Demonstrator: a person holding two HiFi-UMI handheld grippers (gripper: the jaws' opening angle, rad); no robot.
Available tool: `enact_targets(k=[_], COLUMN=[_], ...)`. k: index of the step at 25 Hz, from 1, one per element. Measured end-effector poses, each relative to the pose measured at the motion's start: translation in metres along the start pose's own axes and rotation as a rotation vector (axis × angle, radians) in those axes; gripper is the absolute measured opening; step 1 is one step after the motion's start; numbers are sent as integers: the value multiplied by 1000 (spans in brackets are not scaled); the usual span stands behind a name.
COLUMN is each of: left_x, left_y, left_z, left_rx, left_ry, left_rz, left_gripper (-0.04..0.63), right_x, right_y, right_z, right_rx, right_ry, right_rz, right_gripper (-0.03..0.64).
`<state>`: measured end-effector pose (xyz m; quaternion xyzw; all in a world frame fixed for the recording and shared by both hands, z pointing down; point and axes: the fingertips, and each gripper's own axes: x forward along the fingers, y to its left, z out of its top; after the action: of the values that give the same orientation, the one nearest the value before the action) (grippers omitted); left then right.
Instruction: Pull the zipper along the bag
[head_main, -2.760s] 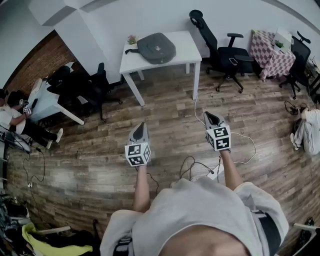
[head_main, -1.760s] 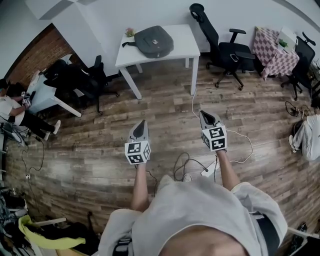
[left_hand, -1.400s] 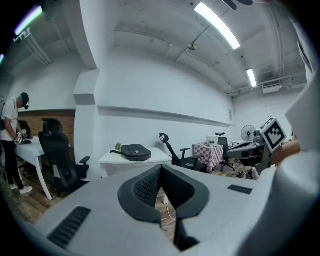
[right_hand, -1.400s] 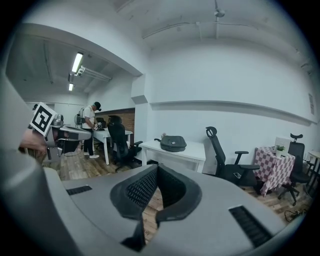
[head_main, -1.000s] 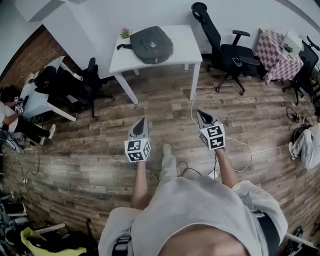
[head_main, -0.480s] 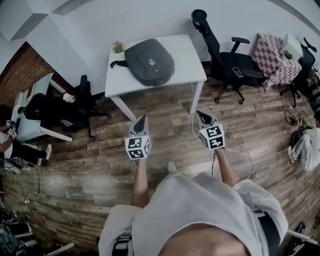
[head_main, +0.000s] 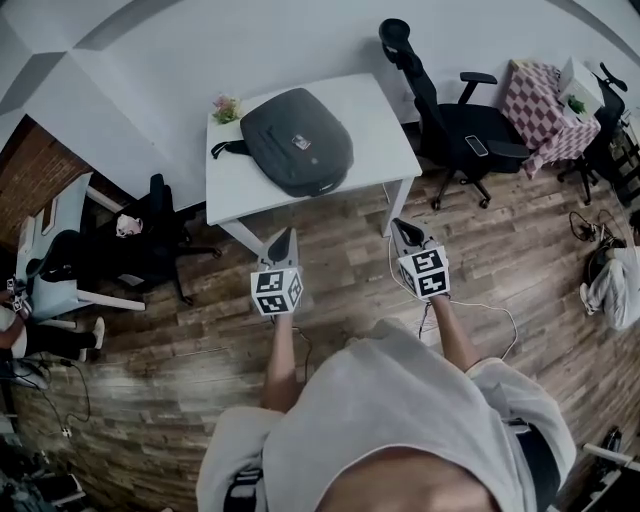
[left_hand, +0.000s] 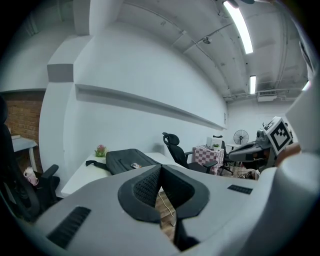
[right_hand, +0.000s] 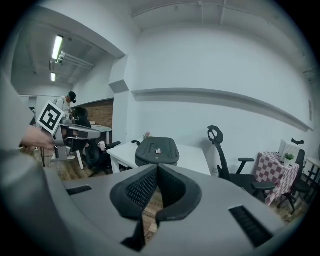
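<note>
A dark grey backpack (head_main: 297, 141) lies flat on a white table (head_main: 380, 125) against the far wall. It also shows in the left gripper view, backpack (left_hand: 126, 160), and in the right gripper view, backpack (right_hand: 157, 150). My left gripper (head_main: 284, 237) is held out in front of me, short of the table's near edge, its jaws shut with nothing between them. My right gripper (head_main: 401, 229) is level with it on the right, also shut and empty. Both point toward the table. The bag's zipper is too small to make out.
A black office chair (head_main: 450, 110) stands right of the table, and a checked-cloth table (head_main: 545, 100) beyond it. More dark chairs (head_main: 140, 250) and a desk sit at the left. A white cable (head_main: 480, 305) trails over the wood floor near my right arm. A small flower pot (head_main: 225, 106) sits at the table's back left corner.
The table and backpack have drawn closer and larger in the head view as I walked toward them. Both grippers stayed shut, held out ahead.
</note>
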<state>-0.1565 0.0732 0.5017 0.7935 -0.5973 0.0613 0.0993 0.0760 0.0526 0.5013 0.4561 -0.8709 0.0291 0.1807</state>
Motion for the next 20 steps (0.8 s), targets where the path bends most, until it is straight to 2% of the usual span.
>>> enact_targets(k=[9, 20], left_x=[47, 161], left_y=[17, 42], left_z=[-8, 1], left_rx=[17, 41], left_ry=[41, 100], left_rz=[-26, -25], left_gripper=[26, 26], right_x=[47, 156], right_y=[-19, -81], right_z=[-10, 13], right_rx=[23, 25], right_ry=[23, 27], right_rz=[1, 48], right_gripper=[12, 12])
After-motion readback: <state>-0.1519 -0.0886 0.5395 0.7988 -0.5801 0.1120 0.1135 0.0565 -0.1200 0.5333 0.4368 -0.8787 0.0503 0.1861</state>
